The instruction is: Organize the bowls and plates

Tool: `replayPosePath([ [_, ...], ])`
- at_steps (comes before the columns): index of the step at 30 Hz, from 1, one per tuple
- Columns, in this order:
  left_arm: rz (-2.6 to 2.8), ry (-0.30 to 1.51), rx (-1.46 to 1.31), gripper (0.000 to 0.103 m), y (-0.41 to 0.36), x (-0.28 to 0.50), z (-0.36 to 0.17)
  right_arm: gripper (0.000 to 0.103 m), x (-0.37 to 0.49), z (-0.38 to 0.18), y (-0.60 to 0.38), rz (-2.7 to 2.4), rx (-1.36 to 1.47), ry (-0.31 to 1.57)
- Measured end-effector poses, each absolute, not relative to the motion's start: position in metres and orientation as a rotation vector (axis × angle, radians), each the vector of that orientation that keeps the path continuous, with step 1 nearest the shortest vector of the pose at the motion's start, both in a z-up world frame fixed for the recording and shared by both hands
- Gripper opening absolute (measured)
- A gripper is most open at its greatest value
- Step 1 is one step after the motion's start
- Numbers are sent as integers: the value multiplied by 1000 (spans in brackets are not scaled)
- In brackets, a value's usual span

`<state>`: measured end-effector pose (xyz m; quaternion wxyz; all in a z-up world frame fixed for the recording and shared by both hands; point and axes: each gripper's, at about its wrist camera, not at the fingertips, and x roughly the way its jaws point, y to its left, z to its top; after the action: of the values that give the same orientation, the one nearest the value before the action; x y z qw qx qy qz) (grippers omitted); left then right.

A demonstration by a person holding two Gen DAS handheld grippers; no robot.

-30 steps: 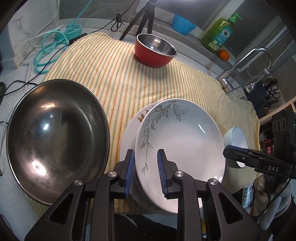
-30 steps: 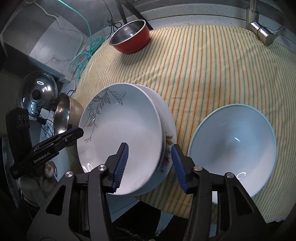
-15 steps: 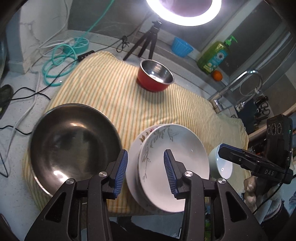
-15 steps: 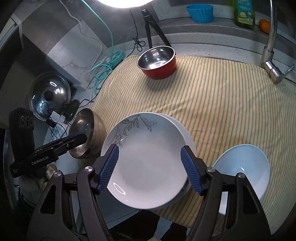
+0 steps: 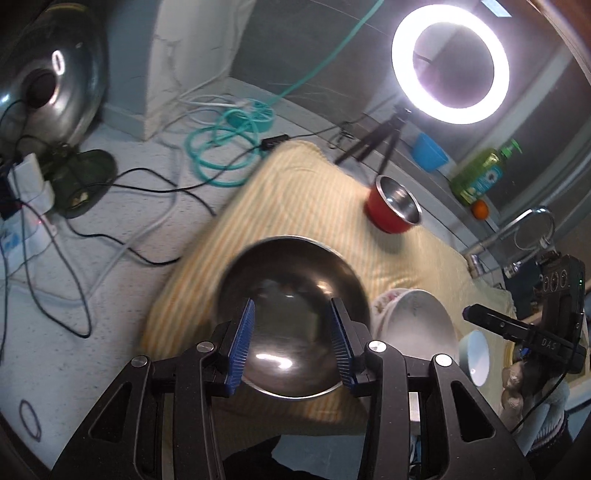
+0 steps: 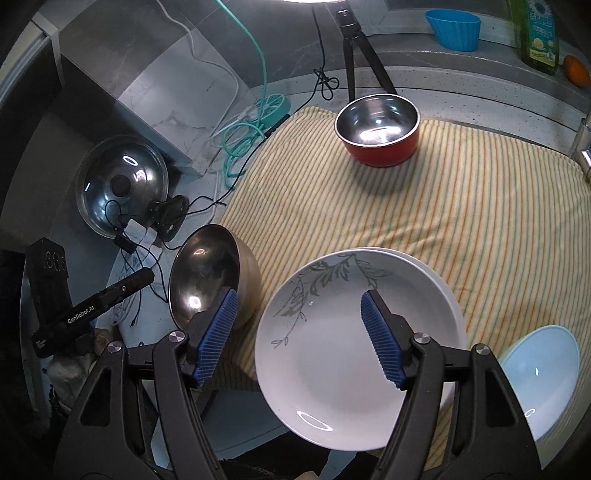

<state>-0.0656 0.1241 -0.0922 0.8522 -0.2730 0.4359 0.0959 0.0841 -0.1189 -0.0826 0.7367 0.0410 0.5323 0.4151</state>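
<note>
A white plate with a grey leaf pattern (image 6: 354, 325) lies on top of another white plate (image 6: 448, 291) on the striped cloth; the stack also shows in the left wrist view (image 5: 417, 325). A large steel bowl (image 5: 291, 310) (image 6: 207, 280) sits at the cloth's left edge. A pale blue bowl (image 6: 543, 369) (image 5: 476, 354) sits at the right. A red bowl with a steel inside (image 6: 378, 129) (image 5: 393, 208) stands at the back. My left gripper (image 5: 291, 339) is open and empty above the steel bowl. My right gripper (image 6: 299, 332) is open and empty above the leaf plate.
The yellow striped cloth (image 6: 480, 206) covers the counter. A ring light on a tripod (image 5: 448, 61), a blue tub (image 6: 452, 27), a soap bottle (image 5: 480, 175), an orange (image 5: 480, 209) and a faucet (image 5: 517, 229) stand behind. Cables (image 5: 218, 147) and a steel lid (image 6: 122, 184) lie left.
Both grippers have opened wider and pulled up and back from the plates. The left gripper let go of the leaf plate's rim and swung left over the steel bowl.
</note>
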Motion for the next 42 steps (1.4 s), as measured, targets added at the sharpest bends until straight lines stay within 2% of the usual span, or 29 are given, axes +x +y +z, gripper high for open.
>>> replayPosePath([
  [12, 274, 948, -619, 39, 162, -64, -111, 72, 85, -101, -60, 993, 99, 1250],
  [23, 238, 1031, -597, 39, 159, -60, -127, 72, 85, -113, -34, 1035, 50, 1288],
  [30, 220, 1054, -673, 36, 162, -64, -141, 50, 83, -127, -19, 1050, 2, 1333],
  [31, 218, 1058, -677, 32, 161, -64, -142, 46, 83, -129, -17, 1052, -1, 1339],
  [35, 203, 1075, -693, 20, 160, -63, -150, 43, 83, -136, -12, 1053, -8, 1358],
  [37, 196, 1077, -696, 19, 159, -63, -152, 30, 84, -138, -10, 1053, -12, 1369],
  [42, 187, 1073, -690, 15, 159, -61, -153, 19, 85, -146, -6, 1057, 0, 1397],
])
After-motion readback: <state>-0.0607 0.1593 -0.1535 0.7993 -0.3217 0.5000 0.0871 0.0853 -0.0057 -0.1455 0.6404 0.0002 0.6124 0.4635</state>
